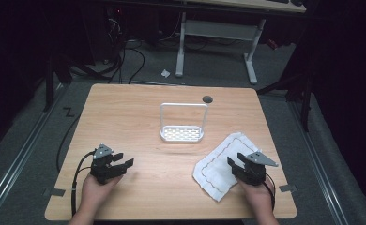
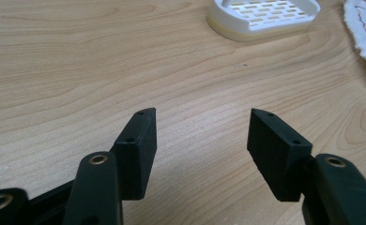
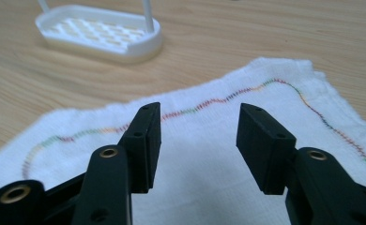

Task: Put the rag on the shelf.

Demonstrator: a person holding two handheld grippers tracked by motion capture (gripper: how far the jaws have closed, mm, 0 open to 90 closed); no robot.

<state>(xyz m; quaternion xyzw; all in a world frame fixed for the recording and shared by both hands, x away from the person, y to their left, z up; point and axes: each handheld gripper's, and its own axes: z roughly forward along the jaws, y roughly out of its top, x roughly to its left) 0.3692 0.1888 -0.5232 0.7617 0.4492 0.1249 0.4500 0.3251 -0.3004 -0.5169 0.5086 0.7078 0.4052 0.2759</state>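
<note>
Both grippers parked low, fingers spread wide, nothing held.

Left gripper (image 1: 120,161) over bare bench (image 1: 139,117); right gripper (image 1: 233,165) over the white cloth (image 1: 218,164) near the white rack (image 1: 182,133). Risk judged: a shallow pinch may bunch the cloth. The coloured stitching (image 3: 228,96) is resolved in the right gripper view.

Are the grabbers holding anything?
No. Both are open and empty: the left gripper over bare table, the right gripper over the cloth.
</note>
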